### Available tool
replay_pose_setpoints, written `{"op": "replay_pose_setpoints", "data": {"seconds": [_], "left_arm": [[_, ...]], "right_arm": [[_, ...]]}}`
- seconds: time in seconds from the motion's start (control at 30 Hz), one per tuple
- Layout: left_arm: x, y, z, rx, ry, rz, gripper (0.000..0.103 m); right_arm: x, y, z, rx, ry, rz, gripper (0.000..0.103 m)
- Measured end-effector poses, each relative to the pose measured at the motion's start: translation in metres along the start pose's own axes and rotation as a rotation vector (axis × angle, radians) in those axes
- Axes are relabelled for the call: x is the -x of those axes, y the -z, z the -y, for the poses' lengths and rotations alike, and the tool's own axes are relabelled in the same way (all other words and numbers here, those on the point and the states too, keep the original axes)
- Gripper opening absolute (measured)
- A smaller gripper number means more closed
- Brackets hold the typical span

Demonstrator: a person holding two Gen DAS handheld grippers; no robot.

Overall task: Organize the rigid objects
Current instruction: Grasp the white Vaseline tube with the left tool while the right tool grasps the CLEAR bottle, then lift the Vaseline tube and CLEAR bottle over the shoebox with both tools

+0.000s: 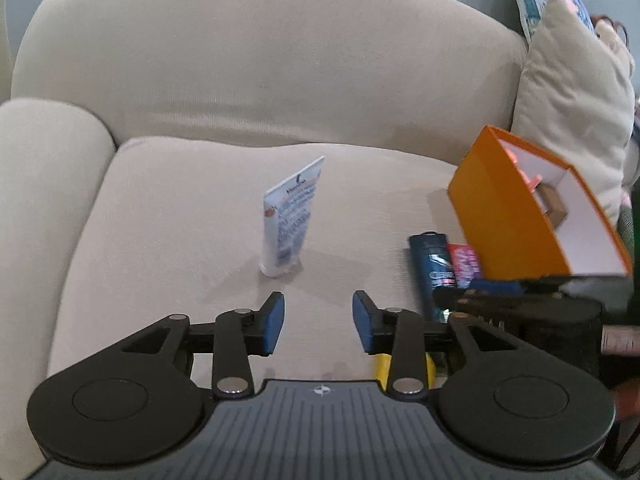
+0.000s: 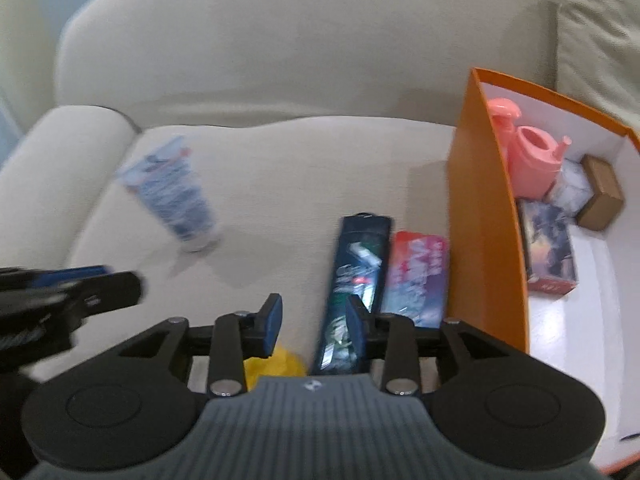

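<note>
Beige sofa cushions lay under both my grippers. Nearest, my left gripper and right gripper hung released, grasping nothing. Beyond them stood a white squeeze tube, cap down; a dark blue bottle lay beside the orange cardboard box.

a beige sofa seat carries an upright white tube, a dark bottle, a red packet, an orange box and something yellow, perhaps a pouch.
</note>
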State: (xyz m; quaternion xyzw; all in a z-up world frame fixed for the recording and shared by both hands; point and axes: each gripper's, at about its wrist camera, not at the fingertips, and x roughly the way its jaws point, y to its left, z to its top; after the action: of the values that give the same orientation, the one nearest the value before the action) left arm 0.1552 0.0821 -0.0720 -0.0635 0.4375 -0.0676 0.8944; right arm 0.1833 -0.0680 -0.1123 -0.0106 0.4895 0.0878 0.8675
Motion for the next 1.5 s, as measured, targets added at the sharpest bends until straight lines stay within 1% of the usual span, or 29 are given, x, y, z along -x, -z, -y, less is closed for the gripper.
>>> {"op": "replay_pose_setpoints", "data": {"seconds": [0.07,0.13,0.17,0.2,0.23,0.3,0.4,0.43,0.5,0.7,0.77,0.8,0.83,0.9,0.97,1.0,1.03,1.23,1.5], "left_arm": [[-0.007,-0.002,-0.002,-0.019,-0.018,0.004,0.049],[-0.014,-0.005,-0.006,-0.029,-0.033,0.007,0.055],[-0.018,-0.006,-0.007,-0.033,-0.040,0.009,0.056],[-0.021,-0.008,-0.008,-0.039,-0.047,0.012,0.059],[-0.025,-0.009,-0.009,-0.045,-0.054,0.015,0.061],[-0.032,-0.012,-0.010,-0.055,-0.061,0.021,0.062],[-0.042,-0.014,-0.009,-0.069,-0.068,0.021,0.063],[-0.045,-0.015,-0.009,-0.071,-0.074,0.021,0.063],[-0.051,-0.017,-0.009,-0.076,-0.081,0.028,0.063],[-0.066,-0.021,-0.011,-0.072,-0.096,0.053,0.061],[-0.070,-0.021,-0.009,-0.075,-0.103,0.072,0.052],[-0.072,-0.021,-0.008,-0.079,-0.103,0.076,0.042],[-0.072,-0.020,-0.009,-0.076,-0.097,0.087,0.038],[-0.071,-0.020,-0.011,-0.062,-0.091,0.095,0.037],[-0.069,-0.020,-0.014,-0.052,-0.081,0.099,0.034],[-0.068,-0.020,-0.015,-0.047,-0.079,0.101,0.030],[-0.066,-0.020,-0.016,-0.045,-0.080,0.102,0.028],[-0.051,-0.023,-0.017,-0.016,-0.069,0.112,0.026],[-0.008,-0.019,-0.011,0.013,-0.025,0.150,0.025]], "right_arm": [[-0.011,-0.004,-0.001,0.004,0.022,-0.011,0.038],[-0.021,-0.007,-0.001,-0.002,0.027,-0.033,0.038],[-0.024,-0.008,0.000,-0.002,0.030,-0.042,0.038],[-0.027,-0.008,-0.001,0.006,0.049,-0.039,0.043],[-0.030,-0.009,-0.002,0.022,0.065,-0.034,0.044],[-0.034,-0.011,-0.005,0.044,0.085,-0.032,0.046],[-0.042,-0.013,-0.005,0.051,0.092,-0.049,0.048],[-0.046,-0.013,-0.004,0.050,0.091,-0.057,0.048],[-0.049,-0.013,-0.004,0.059,0.088,-0.060,0.042],[-0.052,-0.015,-0.009,0.081,0.056,-0.047,0.041],[-0.052,-0.017,-0.008,0.079,0.047,-0.046,0.041],[-0.052,-0.018,-0.008,0.078,0.041,-0.045,0.040],[-0.053,-0.019,-0.008,0.078,0.034,-0.044,0.040],[-0.056,-0.020,-0.010,0.082,0.024,-0.043,0.040],[-0.056,-0.019,-0.011,0.092,0.019,-0.040,0.040],[-0.055,-0.019,-0.011,0.093,0.015,-0.038,0.040],[-0.055,-0.019,-0.010,0.091,0.011,-0.038,0.040],[-0.044,-0.018,-0.009,0.073,-0.025,-0.007,0.040],[-0.013,-0.018,-0.008,0.047,-0.046,0.081,0.039]]}}
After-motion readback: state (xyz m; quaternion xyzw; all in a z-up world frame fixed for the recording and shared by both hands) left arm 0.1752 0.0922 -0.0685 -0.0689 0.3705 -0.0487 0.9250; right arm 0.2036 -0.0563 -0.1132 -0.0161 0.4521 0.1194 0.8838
